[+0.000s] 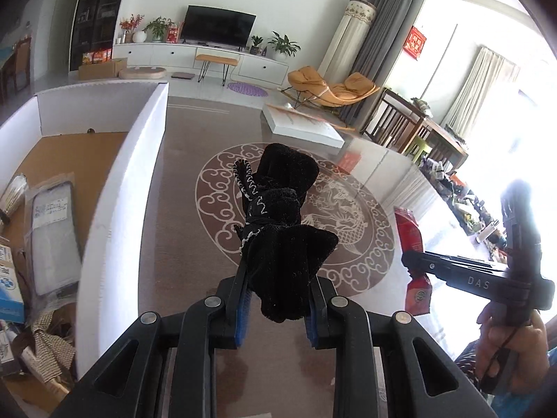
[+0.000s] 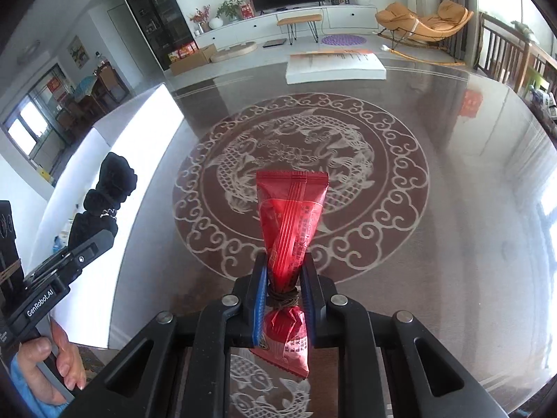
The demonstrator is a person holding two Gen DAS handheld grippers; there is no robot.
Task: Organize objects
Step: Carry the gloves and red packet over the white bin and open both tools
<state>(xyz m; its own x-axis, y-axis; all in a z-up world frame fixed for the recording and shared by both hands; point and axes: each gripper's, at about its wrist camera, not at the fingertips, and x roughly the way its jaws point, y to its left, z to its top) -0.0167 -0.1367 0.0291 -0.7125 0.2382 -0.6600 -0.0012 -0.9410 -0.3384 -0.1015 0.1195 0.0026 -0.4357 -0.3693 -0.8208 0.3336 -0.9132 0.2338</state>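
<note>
Gripping a bundled black fabric item (image 1: 278, 230), the left gripper (image 1: 276, 306) has its blue-padded jaws clamped on the bundle's lower end, holding it above the glass tabletop (image 1: 181, 209) with its round dragon pattern. The right gripper (image 2: 283, 299) is closed on a red foil packet (image 2: 292, 223), pinching it near a brown tie around its waist, likewise lifted over the table. A white-walled cardboard box (image 1: 115, 202) stands just to the left, holding packaged goods. A flat white box (image 2: 334, 66) lies at the table's far edge.
</note>
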